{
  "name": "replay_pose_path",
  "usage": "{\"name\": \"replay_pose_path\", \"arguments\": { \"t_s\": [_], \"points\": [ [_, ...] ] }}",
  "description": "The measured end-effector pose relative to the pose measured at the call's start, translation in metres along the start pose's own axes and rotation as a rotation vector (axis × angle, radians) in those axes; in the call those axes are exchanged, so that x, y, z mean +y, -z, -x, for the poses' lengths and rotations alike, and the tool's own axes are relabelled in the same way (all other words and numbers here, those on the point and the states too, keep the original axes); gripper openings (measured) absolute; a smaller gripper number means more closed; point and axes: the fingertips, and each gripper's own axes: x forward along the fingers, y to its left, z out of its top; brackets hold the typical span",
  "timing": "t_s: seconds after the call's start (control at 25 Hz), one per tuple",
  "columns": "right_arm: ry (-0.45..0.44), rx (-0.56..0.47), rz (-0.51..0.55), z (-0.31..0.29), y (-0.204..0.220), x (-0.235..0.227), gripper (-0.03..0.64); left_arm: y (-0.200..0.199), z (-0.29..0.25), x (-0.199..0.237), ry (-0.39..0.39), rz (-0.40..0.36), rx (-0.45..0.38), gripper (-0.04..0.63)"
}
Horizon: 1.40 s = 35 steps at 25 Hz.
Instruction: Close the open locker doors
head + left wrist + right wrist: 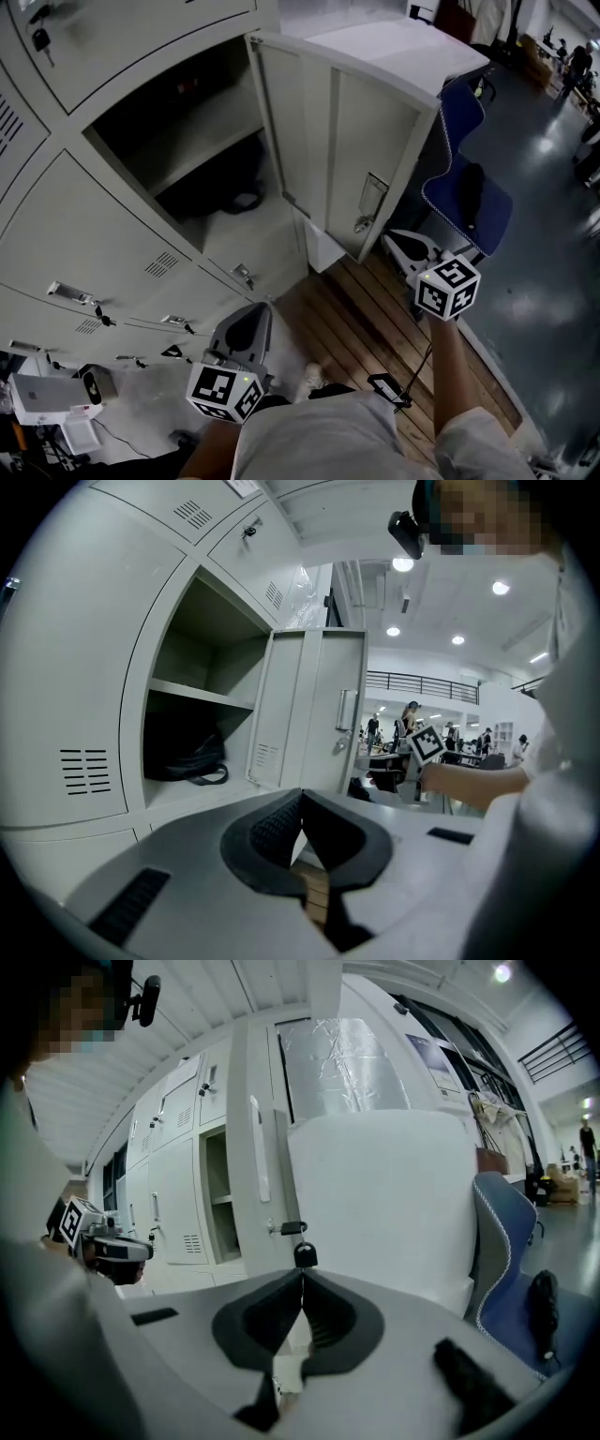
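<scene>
Head view shows the locker door [328,141] swung wide open from its compartment. The right gripper [405,246] hovers just beside the door's latch edge, jaws pressed together, empty. The left gripper [251,323], likewise closed on nothing, hangs below the door.

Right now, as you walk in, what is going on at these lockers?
A person stands at the lockers with a gripper in each hand. One locker door is wide open, a dark bag inside. The right gripper, jaws together and empty, is near the door's outer face by its key; the left gripper, also shut, hangs lower.
</scene>
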Motion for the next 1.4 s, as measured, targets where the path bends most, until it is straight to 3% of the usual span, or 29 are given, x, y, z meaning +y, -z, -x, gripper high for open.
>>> {"name": "replay_pose_path", "arguments": {
  "t_s": [0.44,0.76,1.4],
  "points": [
    [0.005,0.009,-0.027,-0.022,0.003,0.003,0.028,-0.001,0.003,0.02,-0.005,-0.003,0.025,0.015],
    [-0.019,0.009,-0.029,-0.029,0.006,0.032,0.028,-0.005,0.016,0.037,-0.005,-0.005,0.008,0.015],
    [-0.196,0.051,-0.01,-0.056,0.026,0.133,0.028,0.004,0.051,0.056,-0.074,0.037,-0.031,0.015]
  ]
}}
